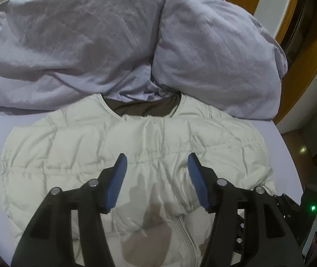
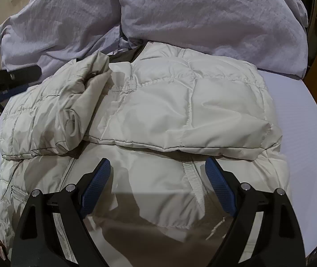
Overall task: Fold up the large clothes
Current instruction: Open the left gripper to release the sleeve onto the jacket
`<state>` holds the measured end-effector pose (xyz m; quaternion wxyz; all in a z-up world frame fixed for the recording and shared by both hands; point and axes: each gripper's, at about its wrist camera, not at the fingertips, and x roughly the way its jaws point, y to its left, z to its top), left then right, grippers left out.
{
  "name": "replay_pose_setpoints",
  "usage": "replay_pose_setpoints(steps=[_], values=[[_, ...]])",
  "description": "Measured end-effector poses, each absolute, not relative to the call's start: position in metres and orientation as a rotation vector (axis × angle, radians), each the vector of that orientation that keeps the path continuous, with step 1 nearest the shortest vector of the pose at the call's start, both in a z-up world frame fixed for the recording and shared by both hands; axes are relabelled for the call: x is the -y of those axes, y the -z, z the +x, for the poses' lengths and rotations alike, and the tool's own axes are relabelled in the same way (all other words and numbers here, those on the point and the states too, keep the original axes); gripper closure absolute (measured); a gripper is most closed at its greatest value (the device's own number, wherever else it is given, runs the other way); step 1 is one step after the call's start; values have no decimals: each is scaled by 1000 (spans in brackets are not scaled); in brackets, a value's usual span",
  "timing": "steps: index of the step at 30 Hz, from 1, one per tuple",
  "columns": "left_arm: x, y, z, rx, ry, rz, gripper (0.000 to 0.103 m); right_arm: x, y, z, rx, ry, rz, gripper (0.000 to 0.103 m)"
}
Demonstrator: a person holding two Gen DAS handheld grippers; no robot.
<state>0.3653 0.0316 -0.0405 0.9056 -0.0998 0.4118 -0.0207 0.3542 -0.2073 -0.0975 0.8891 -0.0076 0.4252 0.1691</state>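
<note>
Lavender bed sheet carries the cream quilted puffer jacket, sleeves folded inward against rumpled lilac pillows. Left gripper and right gripper hover over it, fingers spread, grasping nothing, likely poised for the next fold.

The cream quilted puffer jacket under both grippers looks like thin nylon with a slight sheen, all crinkly with stitched seams. Ahead of the fingers, the lavender duvet is matt, rumpled cotton-looking cloth. The right gripper and left gripper are matt black plastic with shiny metal pins and blue, rubbery textured pads.
</note>
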Motion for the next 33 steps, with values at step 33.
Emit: replay_pose_setpoints(steps=[33], values=[[-24, 113, 403, -1004, -12, -116, 47, 208, 104, 348, -920, -303, -7, 12]])
